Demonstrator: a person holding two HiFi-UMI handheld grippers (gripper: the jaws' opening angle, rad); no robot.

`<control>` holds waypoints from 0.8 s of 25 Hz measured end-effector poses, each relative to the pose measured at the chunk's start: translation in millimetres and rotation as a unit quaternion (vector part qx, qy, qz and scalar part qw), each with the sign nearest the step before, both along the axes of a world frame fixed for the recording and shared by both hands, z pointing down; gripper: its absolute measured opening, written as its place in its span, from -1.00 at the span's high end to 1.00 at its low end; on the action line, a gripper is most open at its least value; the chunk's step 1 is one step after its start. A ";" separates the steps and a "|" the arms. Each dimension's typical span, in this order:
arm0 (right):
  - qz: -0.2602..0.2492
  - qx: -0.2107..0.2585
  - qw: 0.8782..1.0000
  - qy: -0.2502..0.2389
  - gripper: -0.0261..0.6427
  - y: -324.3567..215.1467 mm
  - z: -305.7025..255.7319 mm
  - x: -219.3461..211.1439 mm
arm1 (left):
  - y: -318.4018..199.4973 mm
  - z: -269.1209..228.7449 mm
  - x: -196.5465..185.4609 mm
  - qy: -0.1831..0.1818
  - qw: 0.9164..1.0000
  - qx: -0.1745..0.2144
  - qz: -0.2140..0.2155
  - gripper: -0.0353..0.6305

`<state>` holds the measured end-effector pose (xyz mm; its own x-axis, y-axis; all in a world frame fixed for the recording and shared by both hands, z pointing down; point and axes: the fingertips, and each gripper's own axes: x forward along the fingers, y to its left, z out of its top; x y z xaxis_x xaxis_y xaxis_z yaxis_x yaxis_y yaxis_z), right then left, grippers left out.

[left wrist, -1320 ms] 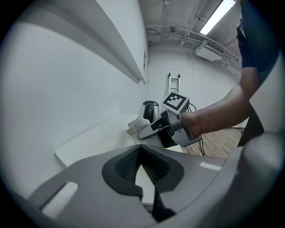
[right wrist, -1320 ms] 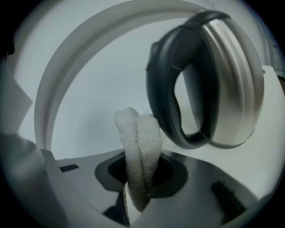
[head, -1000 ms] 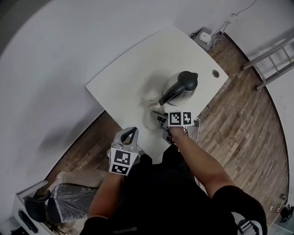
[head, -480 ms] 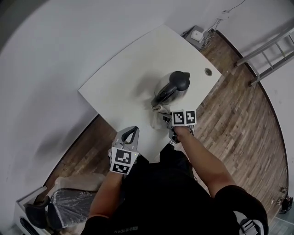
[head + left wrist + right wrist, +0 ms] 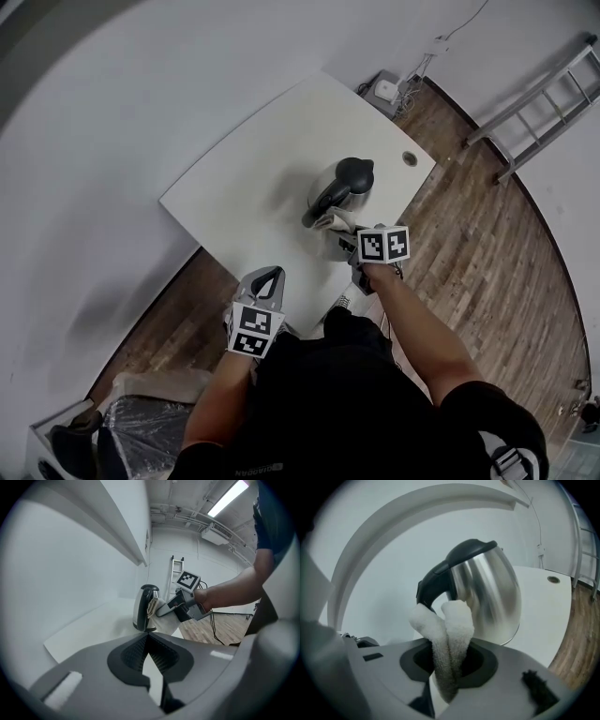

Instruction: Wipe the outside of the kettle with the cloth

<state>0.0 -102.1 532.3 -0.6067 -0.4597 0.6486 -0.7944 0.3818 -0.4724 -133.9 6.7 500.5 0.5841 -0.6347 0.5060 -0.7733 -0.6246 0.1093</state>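
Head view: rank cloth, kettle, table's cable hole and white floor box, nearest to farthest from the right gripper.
From the right gripper:
1. Cloth, clamped in its jaws.
2. Kettle, just beyond, mid-table.
3. Cable hole, farther right on the table.
4. White box, on the floor beyond.

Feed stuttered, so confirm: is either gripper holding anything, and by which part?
Right gripper grips the cloth by a bunched fold, ends poking toward the kettle. Left gripper holds nothing, fingers shut.
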 end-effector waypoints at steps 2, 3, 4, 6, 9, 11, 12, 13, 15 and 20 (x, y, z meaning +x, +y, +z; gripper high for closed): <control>0.005 0.008 1.000 -0.002 0.63 0.6 -9.3 0.7 | 5.0 -3.5 -1.1 0.002 1.000 0.003 0.004 0.87; 0.008 0.014 1.000 -0.005 0.63 0.4 -15.2 0.9 | 8.1 -4.4 -1.9 0.000 1.000 0.005 0.007 0.88; 0.011 0.019 1.000 -0.008 0.63 -0.2 -21.2 0.8 | 10.7 -5.0 -3.0 -0.002 1.000 0.007 0.009 0.88; 0.012 0.028 0.999 -0.014 0.63 -0.6 -30.7 2.4 | 12.8 -6.4 -3.7 -0.006 1.000 0.011 0.006 0.88; 0.008 0.039 0.999 -0.023 0.63 3.4 -43.2 13.0 | 15.3 -9.0 2.1 -0.006 1.000 0.012 -0.013 0.88; -0.001 0.046 0.998 -0.033 0.63 3.6 -50.4 17.8 | 17.1 -12.5 7.0 -0.011 0.999 0.016 -0.026 0.88; -0.008 0.047 0.998 -0.038 0.63 4.8 -53.1 20.6 | 18.6 -14.9 11.0 -0.015 0.999 0.017 -0.032 0.88; -0.016 0.047 0.998 -0.043 0.63 7.3 -55.5 24.2 | 20.9 -18.2 16.5 -0.019 0.999 0.016 -0.039 0.88; -0.032 0.048 0.997 -0.055 0.63 14.3 -60.7 37.3 | 26.4 -27.1 33.2 -0.024 0.998 0.017 -0.052 0.88; -0.082 0.075 0.988 -0.103 0.63 39.2 -90.9 76.7 | 41.8 -41.4 82.1 0.015 0.993 0.002 -0.116 0.88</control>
<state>76.7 -62.9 441.4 -0.7934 -0.4252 0.4355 -0.6084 0.5756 -0.5464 -51.9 48.5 459.1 0.4360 -0.7558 0.4885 -0.8932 -0.4296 0.1326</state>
